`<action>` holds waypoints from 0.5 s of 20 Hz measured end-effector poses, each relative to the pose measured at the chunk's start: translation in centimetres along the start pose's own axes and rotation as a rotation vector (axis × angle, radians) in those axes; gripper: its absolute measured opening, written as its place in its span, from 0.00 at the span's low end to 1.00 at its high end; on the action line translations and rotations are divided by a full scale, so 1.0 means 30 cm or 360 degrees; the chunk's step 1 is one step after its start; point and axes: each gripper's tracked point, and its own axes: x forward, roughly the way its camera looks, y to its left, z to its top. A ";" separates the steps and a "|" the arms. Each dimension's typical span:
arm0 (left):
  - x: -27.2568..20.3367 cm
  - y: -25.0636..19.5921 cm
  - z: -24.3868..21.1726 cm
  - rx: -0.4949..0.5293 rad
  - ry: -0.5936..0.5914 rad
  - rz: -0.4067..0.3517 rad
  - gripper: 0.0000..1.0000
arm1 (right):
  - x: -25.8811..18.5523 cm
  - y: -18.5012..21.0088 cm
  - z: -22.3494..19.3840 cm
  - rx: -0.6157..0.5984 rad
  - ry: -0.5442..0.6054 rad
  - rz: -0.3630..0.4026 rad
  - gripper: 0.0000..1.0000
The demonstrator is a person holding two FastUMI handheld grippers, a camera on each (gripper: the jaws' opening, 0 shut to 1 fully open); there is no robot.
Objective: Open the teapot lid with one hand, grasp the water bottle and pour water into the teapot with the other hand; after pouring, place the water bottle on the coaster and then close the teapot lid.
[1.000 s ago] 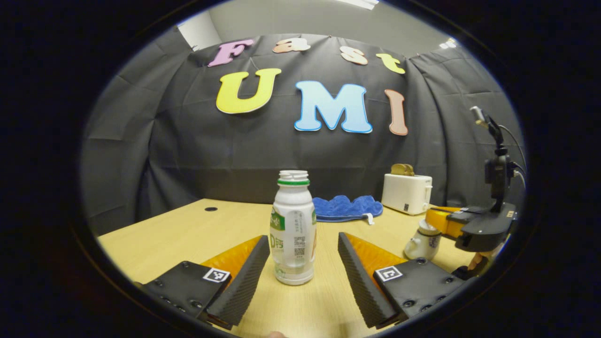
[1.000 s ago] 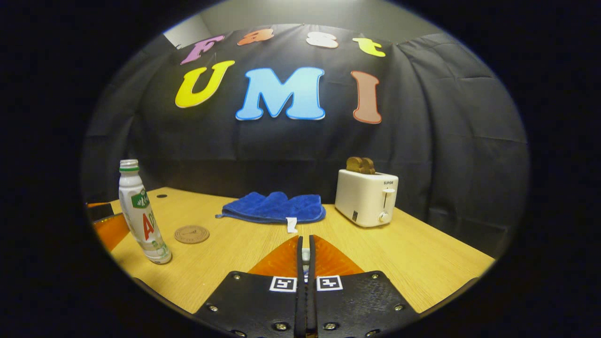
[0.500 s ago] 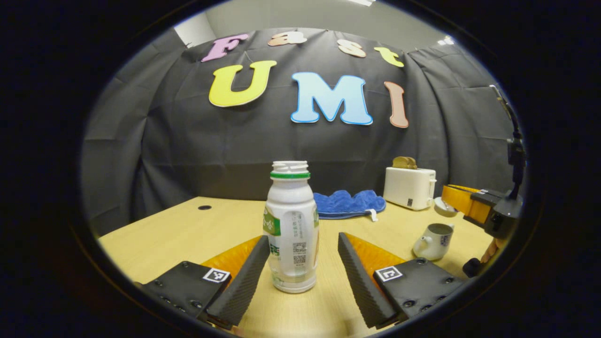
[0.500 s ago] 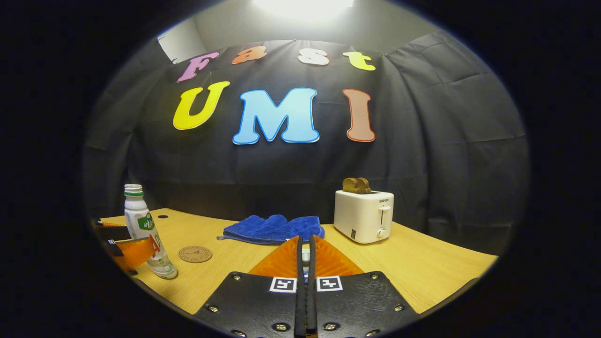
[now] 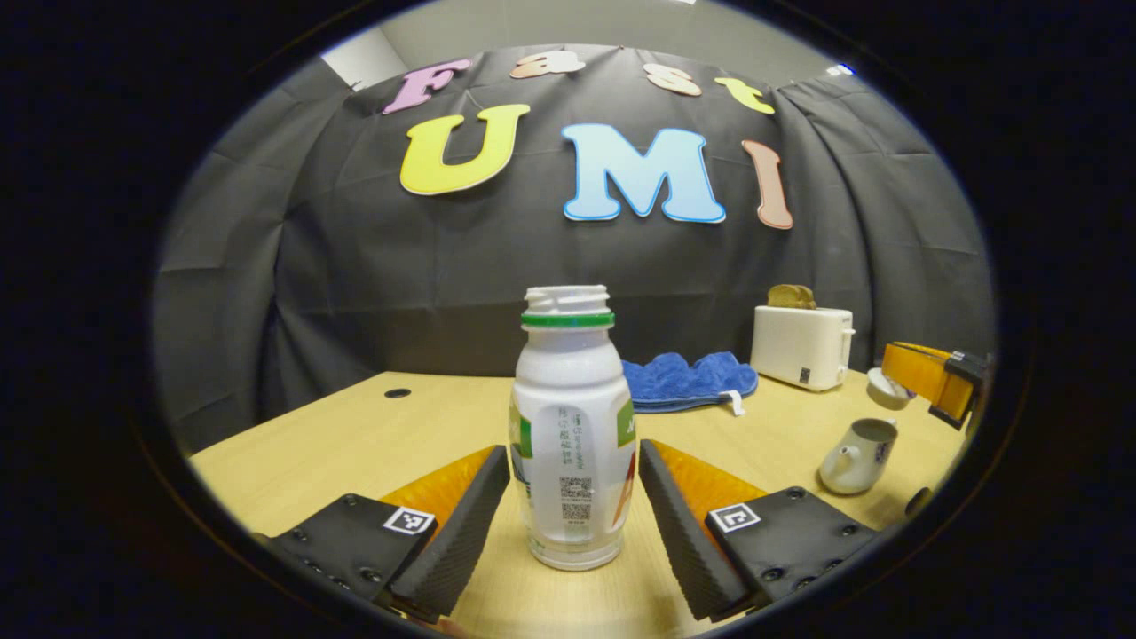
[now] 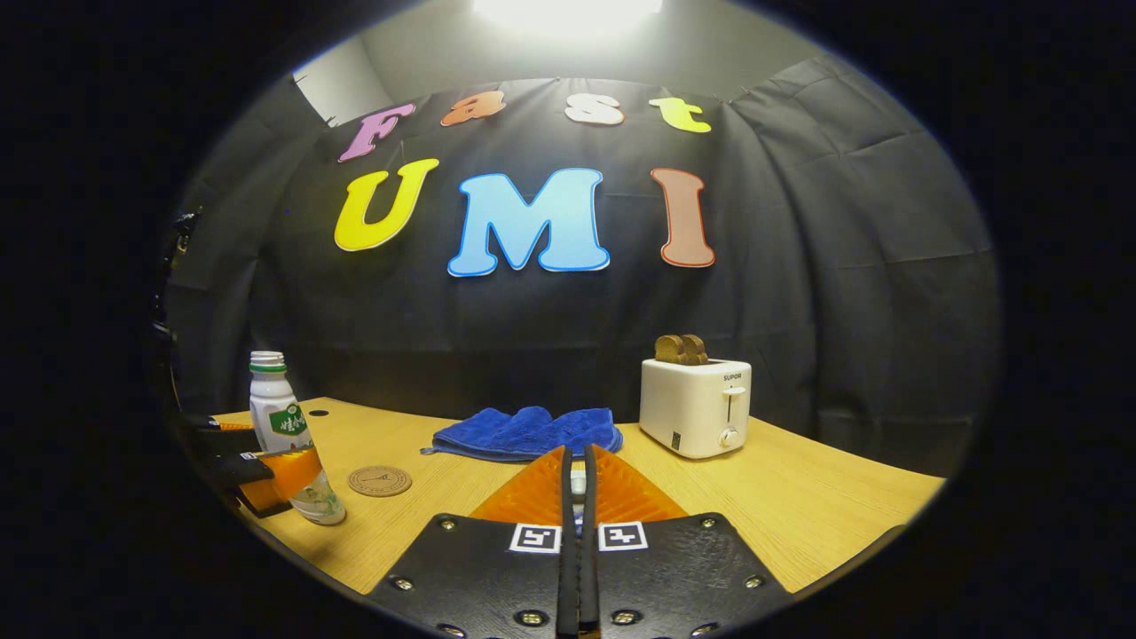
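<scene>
Bottle: white plastic water bottle with green neck ring, cap off (image 5: 569, 426), stands upright on the light wood table (image 5: 355, 444), long axis vertical, dead centre between the left gripper's (image 5: 573, 497) two fingers. Jaws spread wide, a gap on each side of the bottle body, no contact I can see. Fingers flank the lower half, so the bottle lies straight ahead of the jaws and square to them; a plain squeeze looks like enough to take it, judging by the alignment

Right gripper (image 6: 577, 479): jaws clenched on something small and pale between the tips. In the left gripper view it hangs up at the right edge (image 5: 923, 377) with the small white round teapot lid (image 5: 886, 389) at its tip, so I read it as gripping the lid, held above and off the pot

Small white ceramic teapot (image 5: 857, 454) sits open on the table, right of the bottle, well apart from it

Round brown cork coaster (image 6: 380, 480) lies flat just beside the bottle, bare

Left hand is the nearer one to the bottle by far

Bystanders: blue folded cloth (image 6: 525, 432), white toaster with bread in the slots (image 6: 696, 404), both at the back
</scene>
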 end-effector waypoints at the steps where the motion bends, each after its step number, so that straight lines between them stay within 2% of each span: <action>1: 0.005 0.004 -0.011 0.0007 0.0010 0.0013 0.99 | -0.001 0.000 0.002 0.0000 -0.0004 0.0001 0.01; 3: 0.009 0.014 -0.003 0.0016 -0.0001 0.0030 0.99 | -0.004 -0.002 -0.006 0.0004 0.0003 0.0003 0.01; 7: 0.011 0.009 -0.006 0.0031 0.0007 0.0038 0.89 | -0.010 -0.020 -0.001 0.0029 -0.0006 -0.0013 0.01; 10: 0.008 0.012 0.000 0.0008 0.0000 0.0043 0.88 | -0.013 -0.036 -0.005 0.0060 0.0003 -0.0031 0.01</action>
